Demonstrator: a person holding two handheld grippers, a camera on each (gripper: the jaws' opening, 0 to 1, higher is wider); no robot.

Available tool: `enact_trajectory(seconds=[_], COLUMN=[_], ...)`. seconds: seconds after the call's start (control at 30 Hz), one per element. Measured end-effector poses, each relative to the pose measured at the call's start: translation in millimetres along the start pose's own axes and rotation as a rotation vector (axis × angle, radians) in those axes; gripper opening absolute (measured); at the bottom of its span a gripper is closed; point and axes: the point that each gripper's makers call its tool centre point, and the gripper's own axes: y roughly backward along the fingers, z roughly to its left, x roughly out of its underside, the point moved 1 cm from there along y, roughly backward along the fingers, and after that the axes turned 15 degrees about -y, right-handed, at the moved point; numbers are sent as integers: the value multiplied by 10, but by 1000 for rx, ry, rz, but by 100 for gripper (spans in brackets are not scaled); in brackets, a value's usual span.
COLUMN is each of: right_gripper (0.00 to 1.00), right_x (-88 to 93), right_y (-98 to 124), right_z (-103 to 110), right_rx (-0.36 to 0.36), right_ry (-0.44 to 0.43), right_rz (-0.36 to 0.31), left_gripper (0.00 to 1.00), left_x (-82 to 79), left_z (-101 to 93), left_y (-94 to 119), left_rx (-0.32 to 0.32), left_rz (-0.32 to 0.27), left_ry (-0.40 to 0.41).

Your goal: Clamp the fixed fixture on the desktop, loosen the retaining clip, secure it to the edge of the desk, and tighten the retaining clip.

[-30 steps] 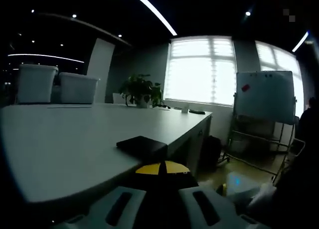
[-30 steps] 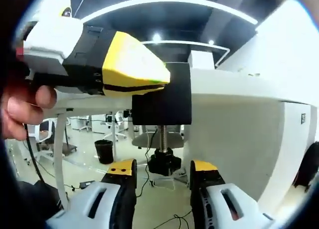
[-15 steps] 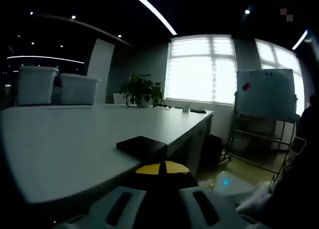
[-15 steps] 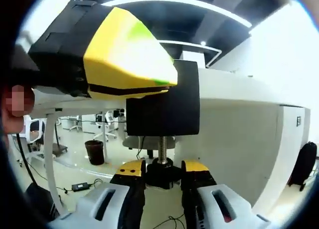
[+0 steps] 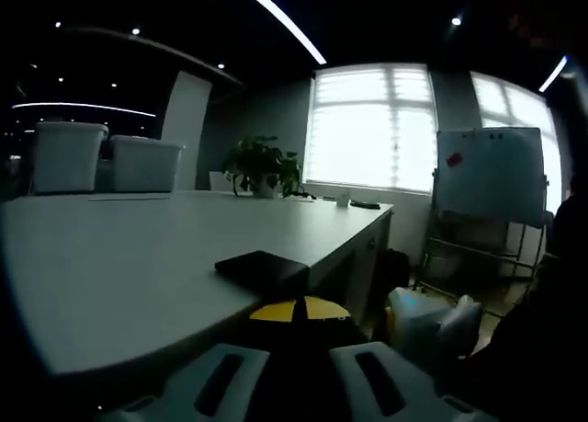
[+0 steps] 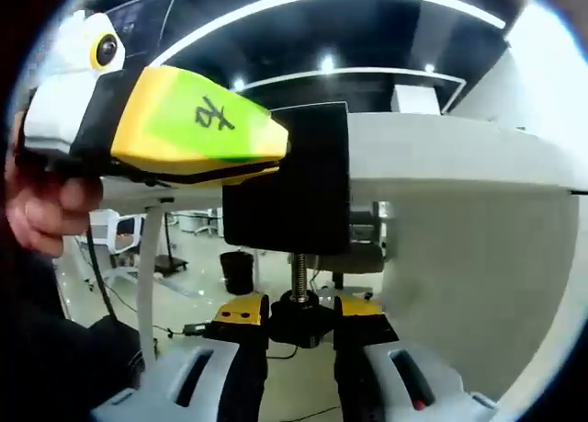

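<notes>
- At the worktop edge, the black clamp straddles the rim: its top plate lies on the surface in the left gripper view, its body hangs over the edge in the right gripper view, with the threaded screw running down to a black knob.
- Right tongs are pressed together on the knob, one yellow-tipped jaw on each side of it.
- Left tongs reach in from the side and pinch the clamp body near the rim; in the right gripper view their yellow-and-green nose meets the black block, with a hand behind.
- Judged step: tightening the screw under the edge. To do it well, keep the pinch square on the knob and turn about the screw's axis, so the jaws do not slide off it; the left tongs should hold the clamp flat against the rim so it does not twist or creep off while the pad rises.
- Risk, as a guess: a tilted clamp would bite on one corner only and sit loose.
- Against the picture of a second ago, the right jaws, then spread below the knob and clear of it, have closed onto it. In the left gripper view a pale object now shows beyond the worktop's right edge, nearer than before.
</notes>
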Motion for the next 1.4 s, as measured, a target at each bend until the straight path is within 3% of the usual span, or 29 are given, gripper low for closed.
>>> enact_trajectory(seconds=[0.27, 0.47, 0.6, 0.87, 1.03, 1.2, 1.27, 1.33, 1.4], right_gripper=[26, 25, 25, 25, 26, 35, 41, 46, 47], right_x=[3, 25, 47, 47, 53, -5, -34, -39, -29], right_y=[19, 21, 10, 4, 3, 62, 70, 67, 55], right_z=[87, 105, 86, 126, 105, 20, -29, -2, -34], right_rx=[-288, -491, -582, -642, -605, -384, -268, -212, -129], right_ry=[-21, -118, -189, -133, -122, -69, -76, -132, -129], right_rz=[45, 80, 122, 117, 110, 41, 11, -6, -23], left_gripper=[1, 1, 1, 1, 1, 1, 1, 1, 1], left_x=[6, 7, 8, 10, 9, 8, 8, 11, 14], left_z=[6, 4, 0, -3, -6, -8, -9, -7, -3], left_y=[-12, -15, -15, -9, -8, -7, -8, -6, -4], left_rx=[-14, -23, -34, -38, -35, -34, -33, -31, -29], left_rz=[25, 48, 58, 66, 63, 58, 53, 45, 33], left_ry=[-19, -36, -43, -43, -38, -39, -33, -29, -14])
